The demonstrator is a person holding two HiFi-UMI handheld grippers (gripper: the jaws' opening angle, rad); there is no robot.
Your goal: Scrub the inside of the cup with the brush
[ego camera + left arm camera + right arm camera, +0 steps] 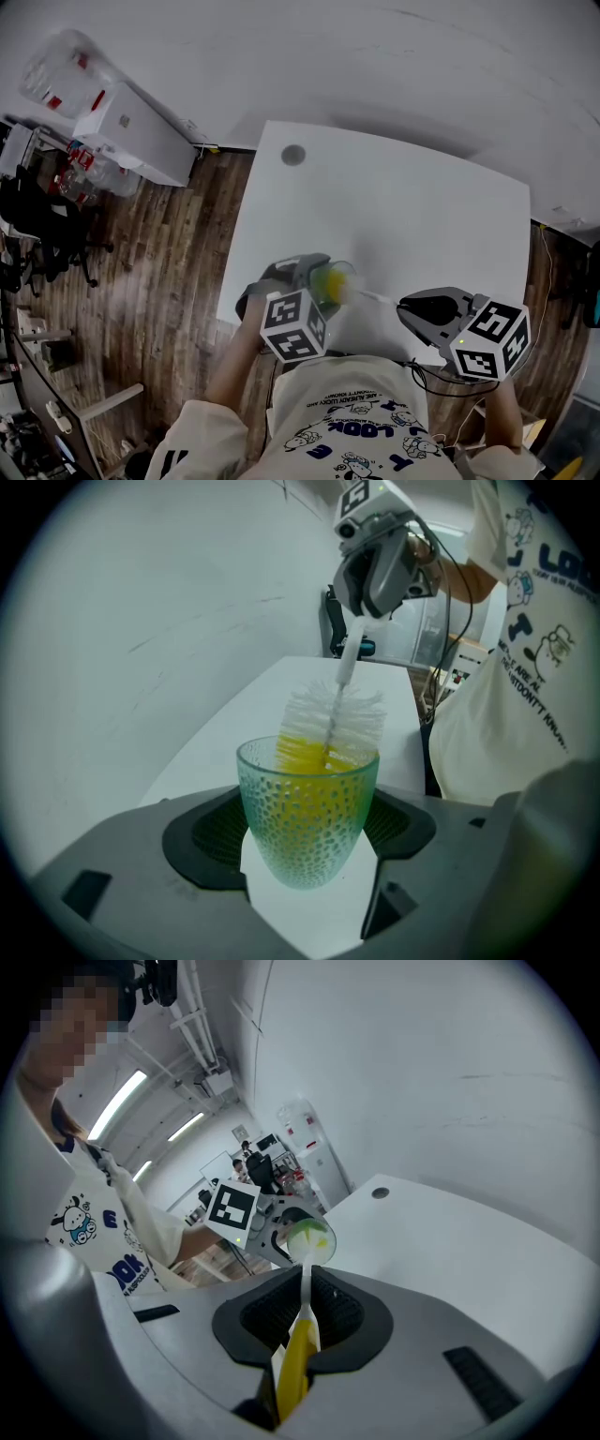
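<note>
Left gripper (309, 860) fingers clamp the cup (307, 803); right gripper (303, 1314) fingers pinch the brush (333, 719) handle, with the bristles in the cup's mouth.
Risks: a hard sideways scrub could twist the cup out from between the left fingers, or the thin handle could slip. The table (403, 216) edge lies below the fingers, with open room beyond the fingertips.

Between the jaws of the left tongs (307, 855): small translucent pale-green cup (307, 813), glossy, glass-like, dimpled all over in a honeycomb pattern. Inside it and above its rim: bottle brush (330, 726) with soft white and yellow bristles on a thin smooth white stem, its glossy yellow plastic handle clamped in the right tongs (302, 1321). Both tongs in matt grey moulded plastic, with black ribbed pads (214, 840). Beneath the tongs: smooth matt white tabletop (394, 216). Left of the left tongs: dark, streaky wood-plank floor (159, 272). Behind the tongs: soft white printed cloth shirt (352, 422).
</note>
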